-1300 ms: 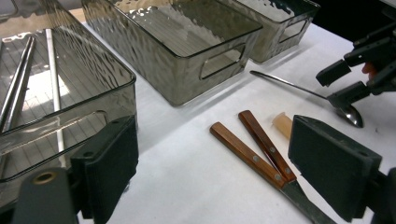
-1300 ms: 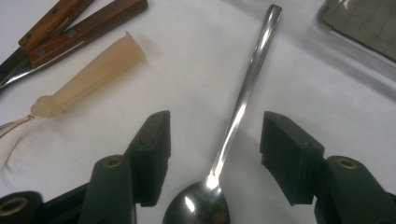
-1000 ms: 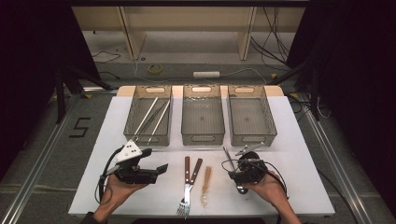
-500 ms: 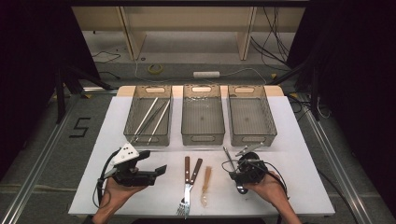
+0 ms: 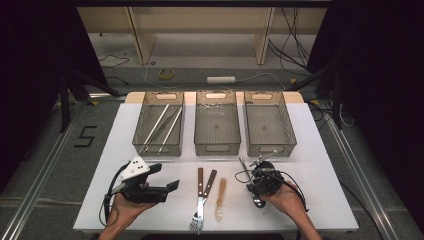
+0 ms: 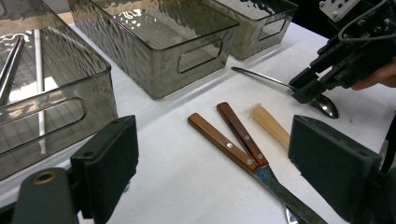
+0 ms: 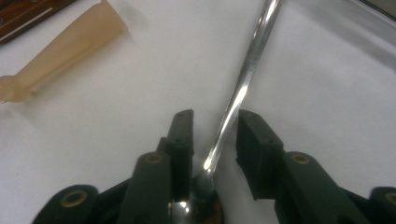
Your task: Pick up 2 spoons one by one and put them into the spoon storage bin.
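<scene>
A metal spoon (image 7: 252, 60) lies on the white table (image 5: 320, 165) at the front right, its bowl toward me. My right gripper (image 7: 215, 126) reaches down over it with the thin handle between its jaws, near the bowl. The jaws have just been closing, and a gap still shows on each side of the handle. In the high view, the spoon (image 5: 244, 165) sticks out from under the right gripper (image 5: 252, 185). My left gripper (image 5: 165, 176) is held at the front left, wide open, nothing between its pads (image 6: 112, 158).
Two wooden-handled pieces of cutlery (image 5: 202, 182) and a pale translucent plastic utensil (image 5: 220, 200) lie between the hands. Three clear bins stand in a row behind: the left bin (image 5: 159, 150) holds long metal rods; the middle bin (image 5: 216, 147) and right bin (image 5: 270, 147) look bare.
</scene>
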